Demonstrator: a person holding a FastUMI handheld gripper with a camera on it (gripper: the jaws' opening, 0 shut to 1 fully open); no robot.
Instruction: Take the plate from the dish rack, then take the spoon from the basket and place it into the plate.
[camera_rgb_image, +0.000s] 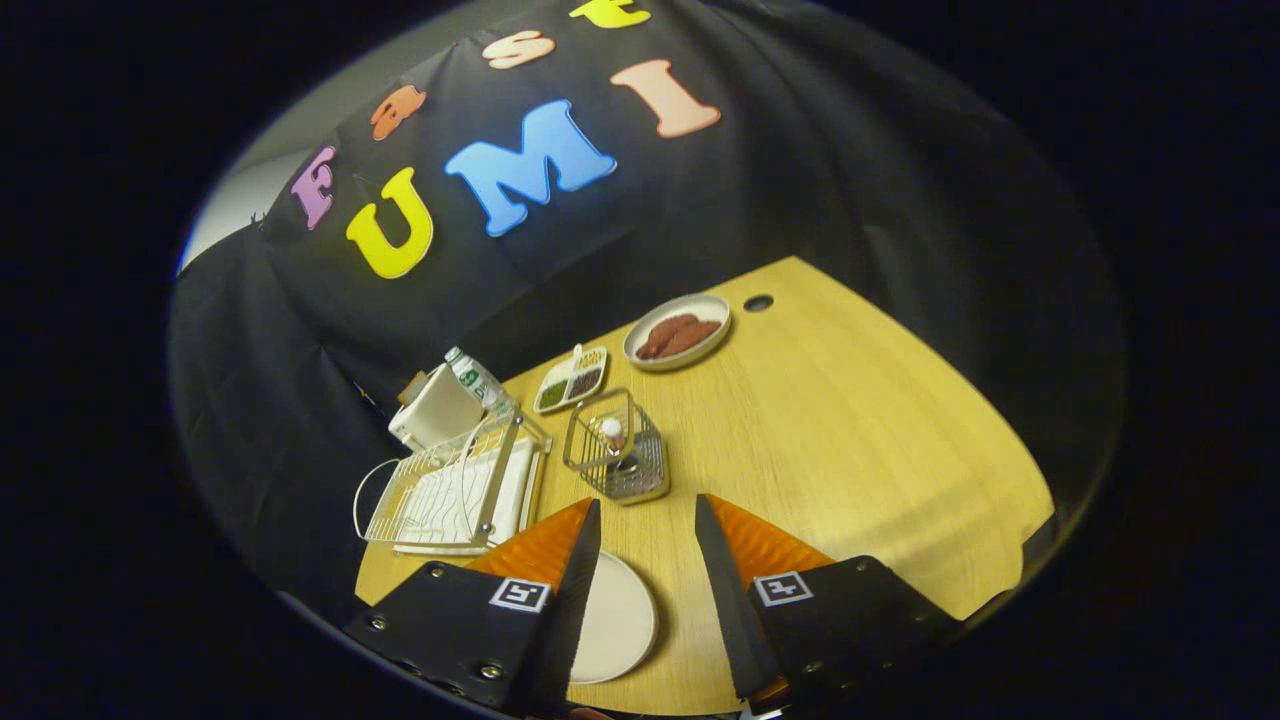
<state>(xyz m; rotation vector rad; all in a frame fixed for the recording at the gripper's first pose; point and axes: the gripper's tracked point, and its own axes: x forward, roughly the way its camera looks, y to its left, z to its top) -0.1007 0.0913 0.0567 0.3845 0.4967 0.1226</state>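
Note:
A pale round plate (615, 620) lies flat on the wooden table (850, 450), right beside my left finger and partly hidden under it. My gripper (648, 505) is open, held above the table with nothing between its fingers. Just ahead of the fingertips stands a wire basket (615, 450) with the spoon (611, 432) upright in it, its pale handle end poking up. To the left of the basket sits the white wire dish rack (455, 490) on its tray.
Behind the rack stand a white box-shaped thing (432, 412) and a plastic bottle (476, 380). Further back are a small divided dish (571, 380) and a bowl of brown food (678, 332). A round hole (758, 302) marks the far table corner.

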